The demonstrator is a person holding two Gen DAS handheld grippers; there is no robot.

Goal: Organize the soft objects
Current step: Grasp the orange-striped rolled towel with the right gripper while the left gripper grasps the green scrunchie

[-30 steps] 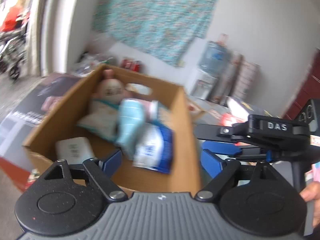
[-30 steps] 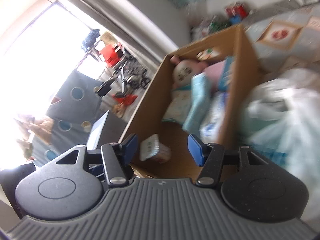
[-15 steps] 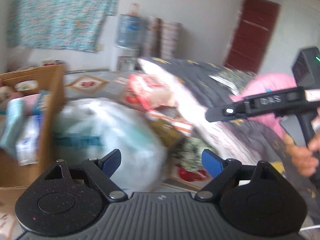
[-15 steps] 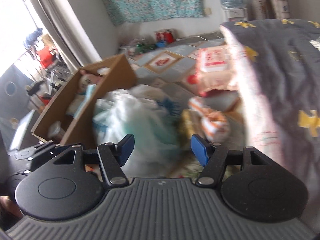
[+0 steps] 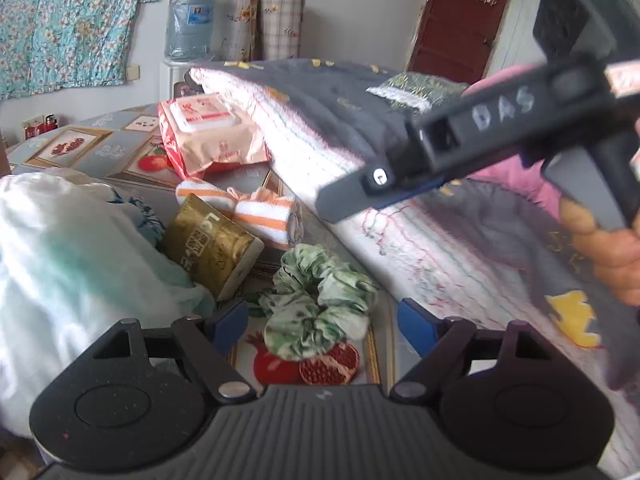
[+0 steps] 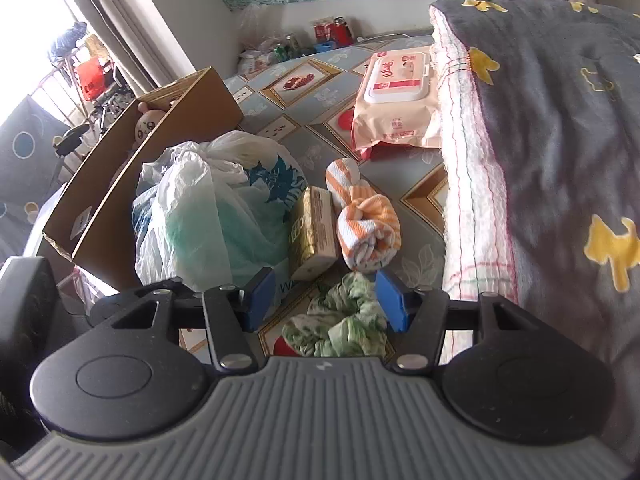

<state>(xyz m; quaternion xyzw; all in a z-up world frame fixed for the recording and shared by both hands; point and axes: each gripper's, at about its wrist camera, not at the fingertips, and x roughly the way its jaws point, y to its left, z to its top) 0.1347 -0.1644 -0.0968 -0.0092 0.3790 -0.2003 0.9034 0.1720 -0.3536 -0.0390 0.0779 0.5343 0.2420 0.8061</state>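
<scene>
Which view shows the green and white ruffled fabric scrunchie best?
The left wrist view: the green and white ruffled fabric scrunchie lies whole and unobstructed on the patterned mat, ahead of the open fingers. In the right wrist view the scrunchie sits low in the frame, partly hidden by the gripper body and a blue finger.

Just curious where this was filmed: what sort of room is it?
Most likely a bedroom in a home: a folded quilt lies on a mat, a water dispenser bottle stands by the wall, and a flowered cloth hangs there.
</scene>
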